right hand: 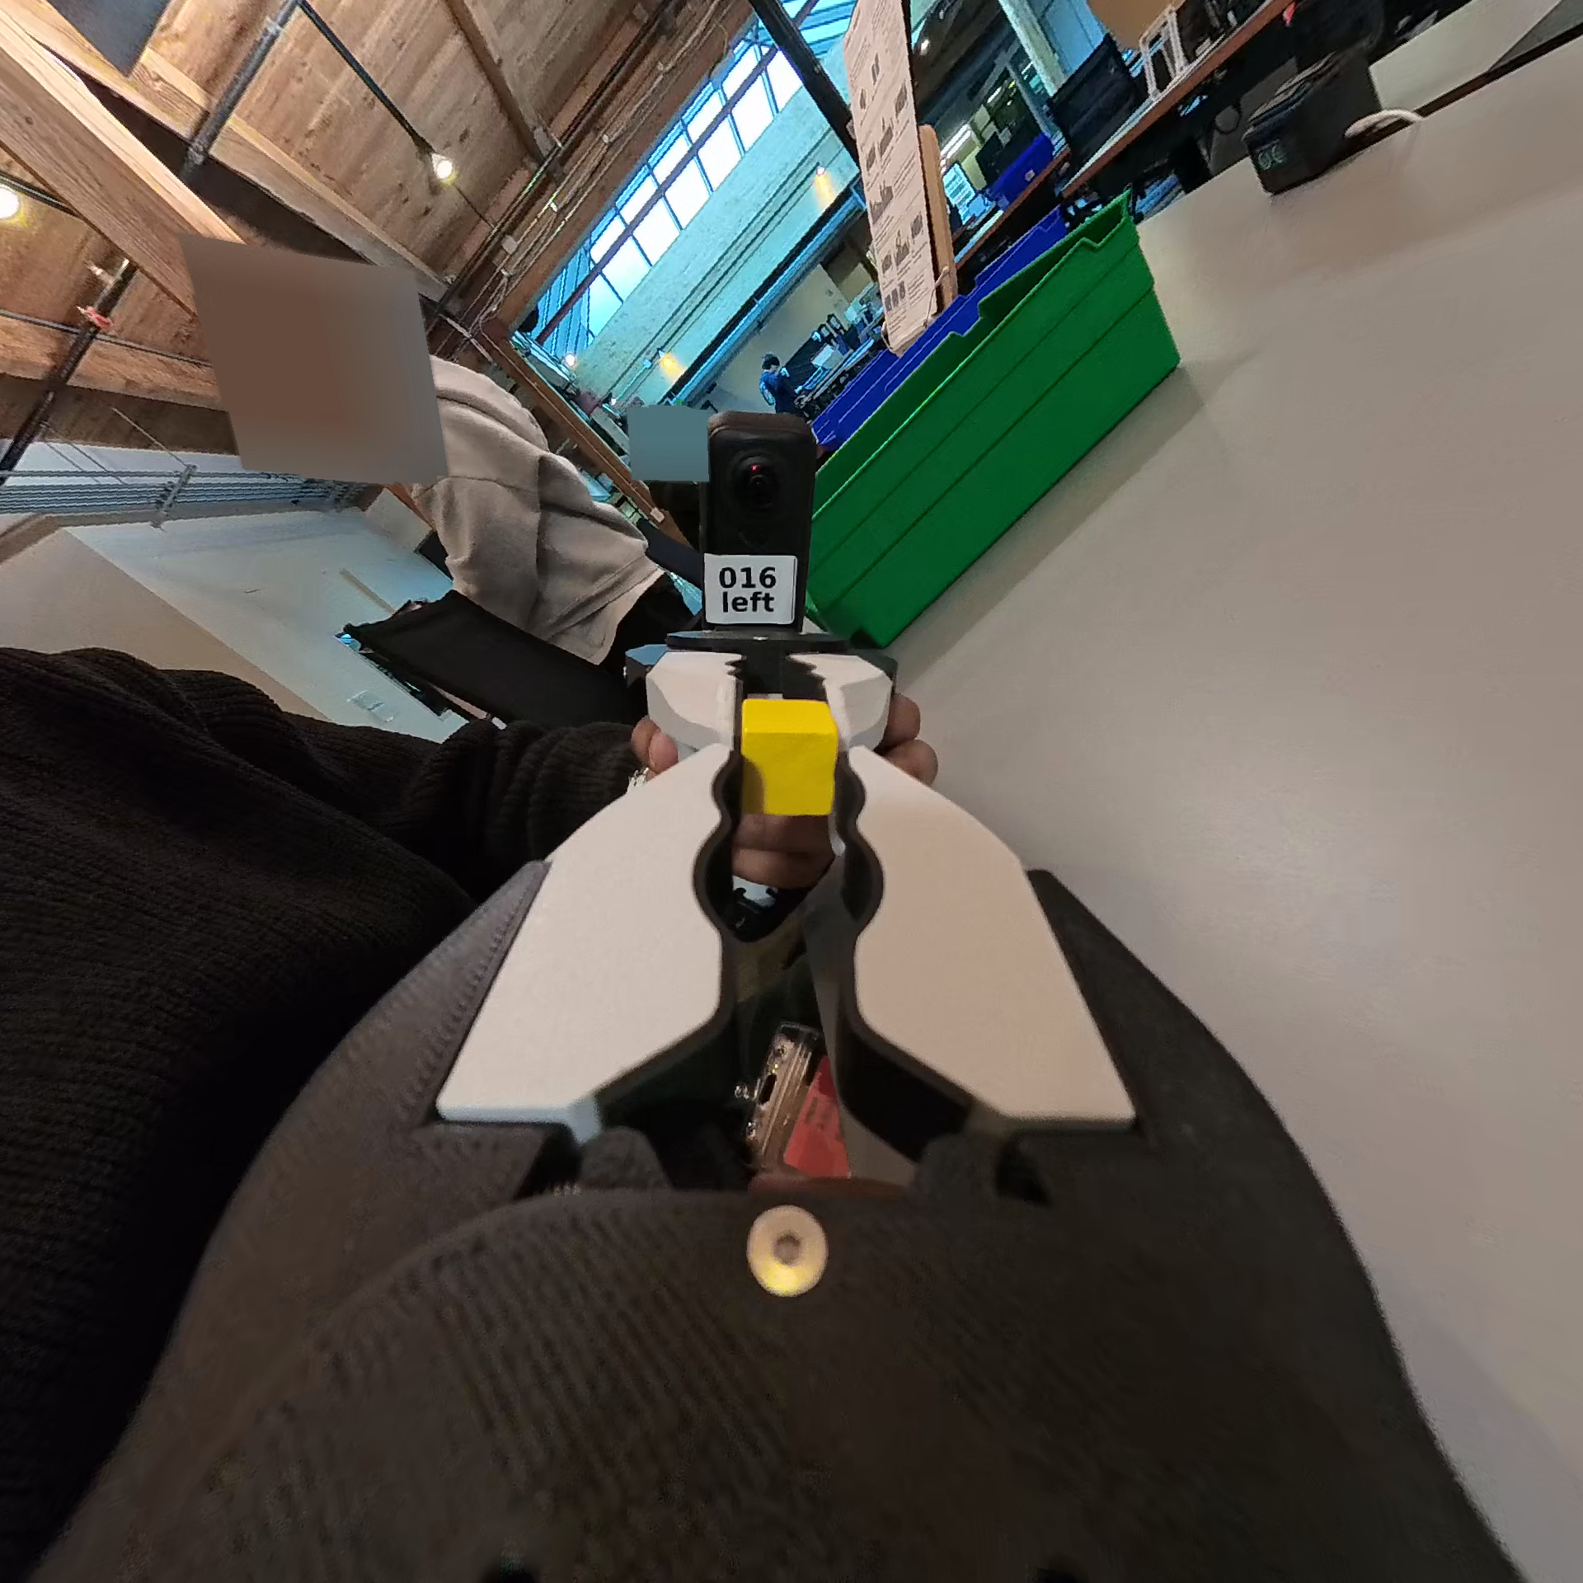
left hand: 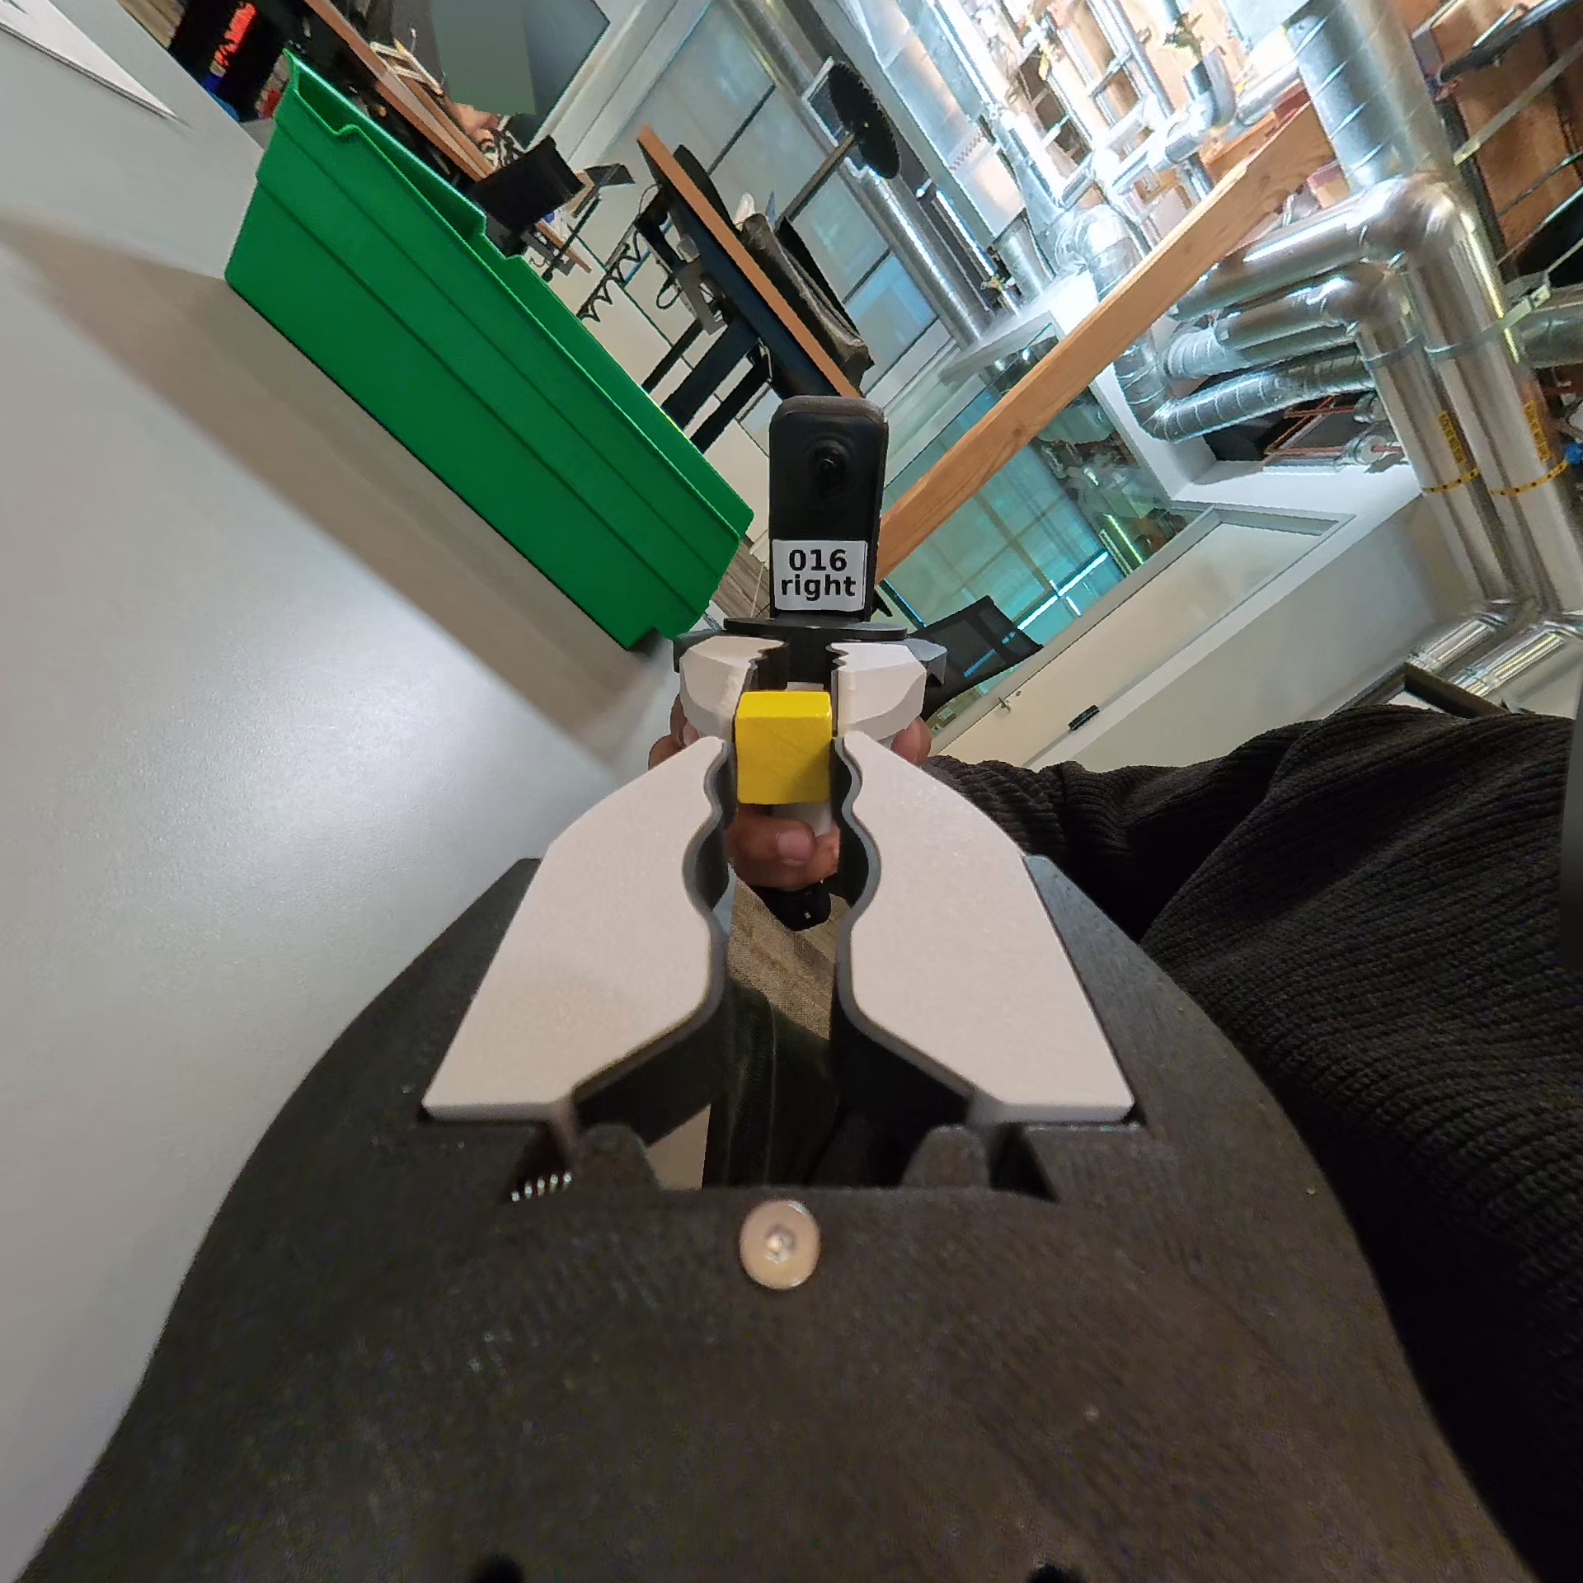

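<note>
Pale table (left hand: 214, 771) — green bin (left hand: 480, 360), pipework overhead.

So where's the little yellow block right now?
The yellow block is up in the air, pinched between the tips of both tongs, which point at each other. It sits mid-picture in both wrist views, beside the white table, near the green bin.

each gripper has a black, textured printed body (left hand: 771, 1388) with a silver screw (left hand: 779, 1244) at its centre, two pale grey fingers (left hand: 591, 934) with wavy dark-edged inner faces, and a black camera (left hand: 824, 480) bearing a white label. black ribbed knit sleeves (left hand: 1336, 899) cover the arms.
</note>
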`<action>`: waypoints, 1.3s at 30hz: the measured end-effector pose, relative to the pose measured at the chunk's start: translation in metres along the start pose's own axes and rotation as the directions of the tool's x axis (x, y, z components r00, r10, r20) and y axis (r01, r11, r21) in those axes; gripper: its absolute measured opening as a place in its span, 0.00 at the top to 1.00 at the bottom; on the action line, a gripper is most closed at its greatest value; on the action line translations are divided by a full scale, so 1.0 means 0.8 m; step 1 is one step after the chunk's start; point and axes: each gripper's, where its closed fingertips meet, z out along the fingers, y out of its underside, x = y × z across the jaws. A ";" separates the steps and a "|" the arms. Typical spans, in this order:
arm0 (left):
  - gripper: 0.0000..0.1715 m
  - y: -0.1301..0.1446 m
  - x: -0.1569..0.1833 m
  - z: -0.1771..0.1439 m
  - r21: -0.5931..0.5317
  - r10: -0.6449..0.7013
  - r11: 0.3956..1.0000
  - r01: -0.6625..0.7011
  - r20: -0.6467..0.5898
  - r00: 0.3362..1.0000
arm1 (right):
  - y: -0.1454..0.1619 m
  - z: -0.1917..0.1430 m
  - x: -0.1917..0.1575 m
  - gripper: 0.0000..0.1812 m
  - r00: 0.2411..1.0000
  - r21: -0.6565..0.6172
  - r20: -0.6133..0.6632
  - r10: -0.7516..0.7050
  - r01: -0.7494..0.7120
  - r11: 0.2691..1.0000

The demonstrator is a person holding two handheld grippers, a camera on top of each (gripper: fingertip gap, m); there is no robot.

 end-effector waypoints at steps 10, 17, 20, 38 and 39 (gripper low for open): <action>0.88 0.001 0.000 0.000 -0.004 -0.003 1.000 0.003 -0.001 1.000 | 0.001 0.000 0.000 0.89 1.000 -0.005 0.006 0.018 -0.018 1.000; 0.88 0.002 -0.001 0.001 0.002 -0.002 1.000 0.002 -0.001 1.000 | 0.002 0.000 0.000 0.88 1.000 -0.015 0.001 0.022 -0.022 1.000; 0.84 0.001 0.000 0.000 0.005 0.009 1.000 -0.009 -0.005 1.000 | 0.001 -0.001 0.000 0.89 1.000 -0.016 -0.006 0.010 -0.011 1.000; 0.79 -0.006 -0.008 -0.005 -0.012 0.012 1.000 -0.012 0.028 1.000 | -0.234 -0.223 0.028 0.88 0.701 -0.050 -0.483 -0.524 0.576 0.816; 0.79 -0.006 -0.009 -0.004 -0.012 0.011 1.000 -0.011 0.030 0.999 | -0.245 -0.247 0.050 0.88 0.631 -0.162 -0.520 -0.575 0.589 0.792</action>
